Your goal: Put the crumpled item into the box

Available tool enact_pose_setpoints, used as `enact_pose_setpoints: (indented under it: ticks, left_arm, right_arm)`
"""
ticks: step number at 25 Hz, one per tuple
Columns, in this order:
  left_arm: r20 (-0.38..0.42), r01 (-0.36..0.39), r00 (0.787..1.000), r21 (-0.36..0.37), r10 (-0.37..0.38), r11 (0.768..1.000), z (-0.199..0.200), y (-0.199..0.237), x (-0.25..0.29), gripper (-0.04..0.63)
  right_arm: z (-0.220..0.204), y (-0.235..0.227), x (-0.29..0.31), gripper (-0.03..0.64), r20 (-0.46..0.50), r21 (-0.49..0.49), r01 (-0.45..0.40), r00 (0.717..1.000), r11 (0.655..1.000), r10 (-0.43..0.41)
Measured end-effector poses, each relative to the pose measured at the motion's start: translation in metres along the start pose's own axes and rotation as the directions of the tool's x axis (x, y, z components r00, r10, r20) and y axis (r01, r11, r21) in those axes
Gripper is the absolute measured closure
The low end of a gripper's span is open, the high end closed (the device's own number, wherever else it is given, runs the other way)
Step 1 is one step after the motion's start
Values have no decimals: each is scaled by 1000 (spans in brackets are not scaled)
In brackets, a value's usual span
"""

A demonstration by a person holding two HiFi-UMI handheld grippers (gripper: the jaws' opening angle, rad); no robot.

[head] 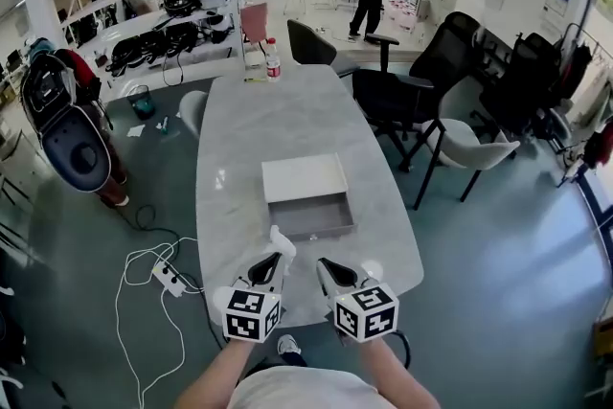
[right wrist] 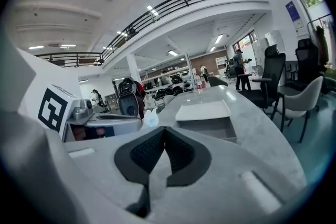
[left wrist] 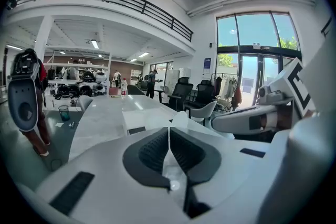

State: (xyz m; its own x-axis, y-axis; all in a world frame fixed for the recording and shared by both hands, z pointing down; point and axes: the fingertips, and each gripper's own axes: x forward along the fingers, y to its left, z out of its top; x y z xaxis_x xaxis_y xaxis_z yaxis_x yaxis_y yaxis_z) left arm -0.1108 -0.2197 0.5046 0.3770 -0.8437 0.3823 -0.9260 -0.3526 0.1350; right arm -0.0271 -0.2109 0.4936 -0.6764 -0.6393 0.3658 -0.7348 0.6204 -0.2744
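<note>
One risk: left gripper [head: 271,265] is pinching paper [head: 281,242] thinly, right gripper [head: 330,271] closed empty, so paper may be dropping short of mid-frame box [head: 311,230].

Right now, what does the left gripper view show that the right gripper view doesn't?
Left gripper view only: the left hand-held gripper from inside, jaws shut on the crumpled item, and the windows. Right gripper view only: the right hand-held gripper shut on nothing, and the box with its open inside. Both: the table, the box and the item.
</note>
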Motion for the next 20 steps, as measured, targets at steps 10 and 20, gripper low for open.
enact_pose_setpoints:
  ticks: [10,20]
  left_arm:
    - [-8,47,999,-3,-47,999,13,45,31,578]
    - [-68,131,990,80,-125,988,10,54,66,578]
  right_arm:
    - [22,-4,52,612,-5,-1,40,999,999,-40]
    - [30,-17,69,612,3,11,85,996,996,-85]
